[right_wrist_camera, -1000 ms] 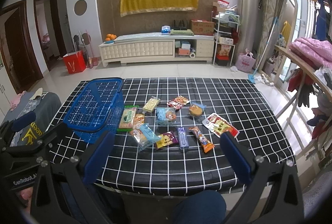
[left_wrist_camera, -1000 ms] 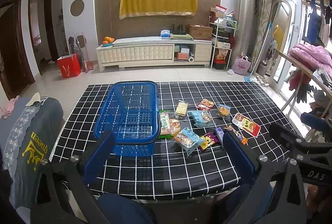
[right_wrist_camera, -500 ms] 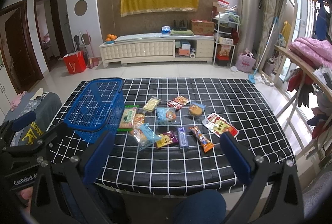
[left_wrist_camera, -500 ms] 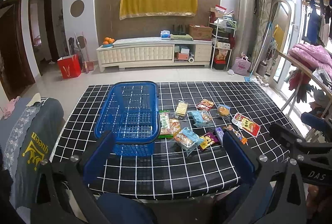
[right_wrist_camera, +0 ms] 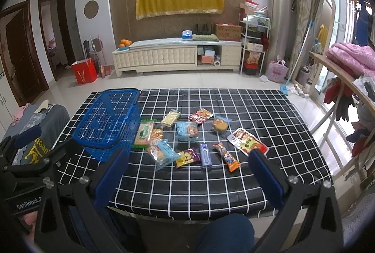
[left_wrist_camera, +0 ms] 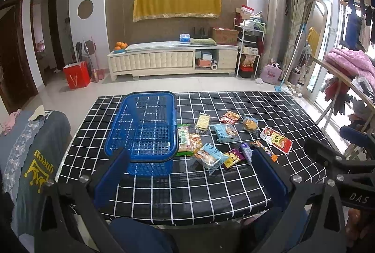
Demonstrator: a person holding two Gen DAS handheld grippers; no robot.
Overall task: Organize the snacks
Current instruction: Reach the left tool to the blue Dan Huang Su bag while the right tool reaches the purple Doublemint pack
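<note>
An empty blue plastic basket (left_wrist_camera: 143, 126) (right_wrist_camera: 109, 121) stands on the left part of a table with a black-and-white checked cloth (left_wrist_camera: 211, 192) (right_wrist_camera: 192, 185). Several snack packets lie to its right, among them a green packet (left_wrist_camera: 183, 140) (right_wrist_camera: 144, 133), a light blue packet (left_wrist_camera: 212, 154) (right_wrist_camera: 164, 152), a red-and-white packet (left_wrist_camera: 277, 139) (right_wrist_camera: 247, 141) and an orange packet (right_wrist_camera: 227, 157). My left gripper (left_wrist_camera: 191, 175) is open and empty, held back above the table's near edge. My right gripper (right_wrist_camera: 188, 175) is open and empty, likewise held back.
A chair draped with grey clothing (left_wrist_camera: 30, 154) stands at the table's left. A wooden rack with pink bedding (right_wrist_camera: 349, 61) is on the right. A white TV cabinet (left_wrist_camera: 173, 59) and a red bag (left_wrist_camera: 76, 75) stand far behind, across open floor.
</note>
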